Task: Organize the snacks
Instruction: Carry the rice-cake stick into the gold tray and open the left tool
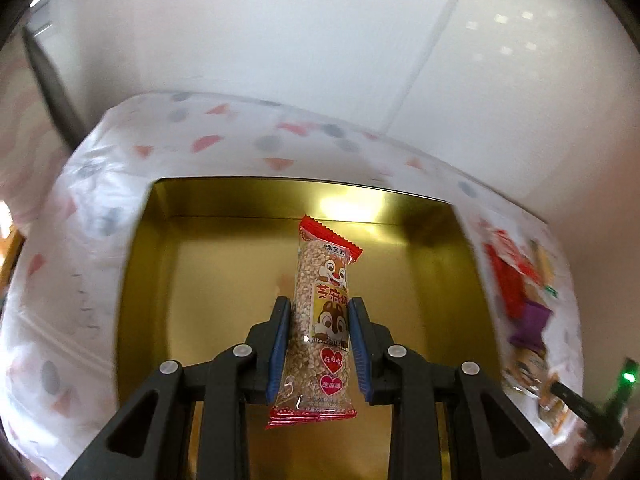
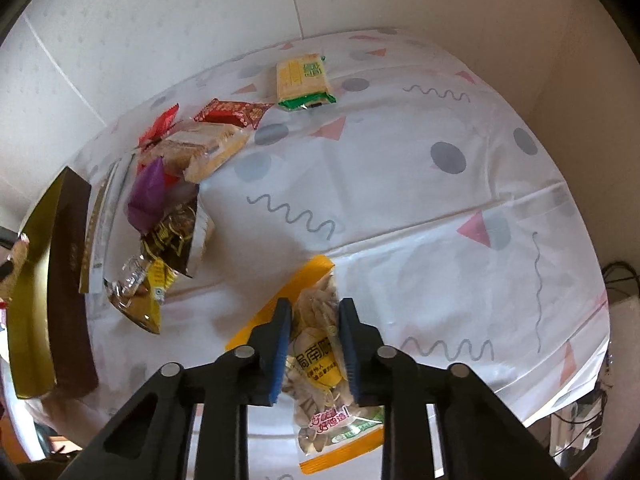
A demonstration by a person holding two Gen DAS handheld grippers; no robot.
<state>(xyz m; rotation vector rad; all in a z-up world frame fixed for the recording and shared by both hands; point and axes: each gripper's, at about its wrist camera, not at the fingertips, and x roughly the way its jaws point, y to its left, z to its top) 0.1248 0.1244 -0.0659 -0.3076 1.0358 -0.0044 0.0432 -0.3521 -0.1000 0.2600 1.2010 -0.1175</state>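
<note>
The left tool (image 1: 319, 312) pinches a sesame bar (image 1: 320, 320) over the gold tin (image 1: 420, 280), while the right tool (image 2: 315, 314) pinches a seed packet (image 2: 320, 360) above the tabletop (image 2: 400, 200), snack pile (image 2: 172, 200) at ten o'clock.

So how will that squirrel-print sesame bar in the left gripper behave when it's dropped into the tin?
The sesame bar stands straight between the left gripper pads, so probably stiff. Its glossy wrapper may slide on the smooth gold tin floor. Pressed grain looks brittle and could crack.
</note>
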